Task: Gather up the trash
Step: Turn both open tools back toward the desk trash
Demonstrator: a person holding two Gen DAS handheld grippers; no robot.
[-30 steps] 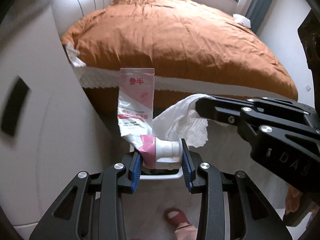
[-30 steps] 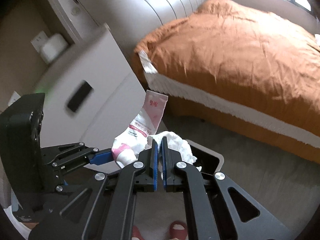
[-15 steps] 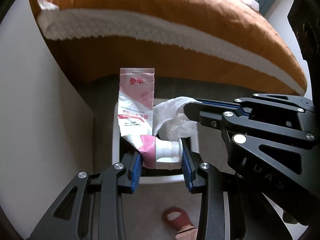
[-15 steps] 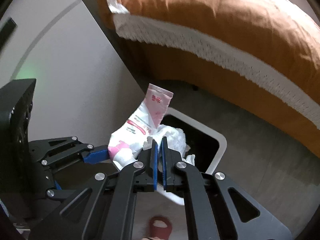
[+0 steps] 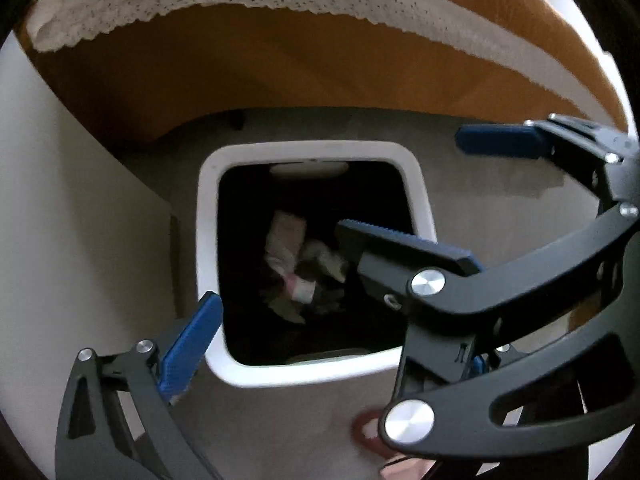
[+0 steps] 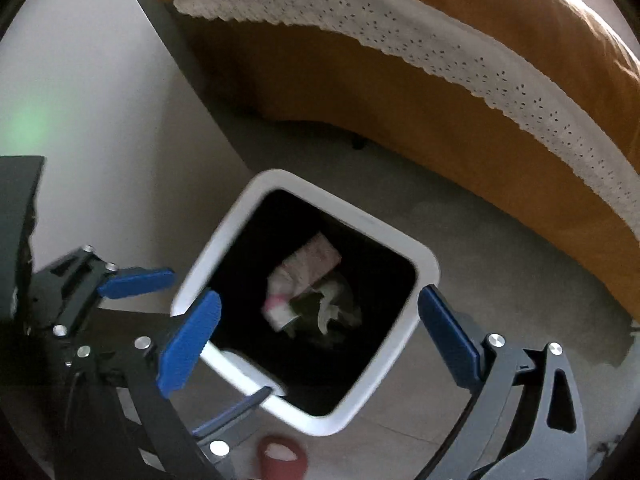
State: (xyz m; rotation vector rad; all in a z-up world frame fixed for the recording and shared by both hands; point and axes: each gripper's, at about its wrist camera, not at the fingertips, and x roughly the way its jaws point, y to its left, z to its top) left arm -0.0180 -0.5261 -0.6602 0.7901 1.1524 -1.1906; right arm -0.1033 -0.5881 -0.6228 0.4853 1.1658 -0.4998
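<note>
Since the earlier frames both tools had dropped from bed height to just above the white bin, and the tube and tissue they carried were gone from between their pads. The jaws of both had just been opening, with nothing left between them. The left tool stood released, one blue pad over the bin's rim at about 7 o'clock in its own view, its other finger hidden behind the right tool. The right tool was likewise spread wide, its pads straddling the dark mouth of the bin at 8 and 4 o'clock in its own view.

The pink-and-white tube lay inside the bin, blurred, and may not yet have settled. The crumpled tissue was just beside it at about 4 o'clock from the tube. Both tools pointed steeply downward over the opening, presumably so the trash would fall straight in rather than catch the rim. The bin stood on the grey floor between a white cabinet at 9 o'clock and the orange bed at 12 o'clock. A red slipper showed at 6 o'clock.
</note>
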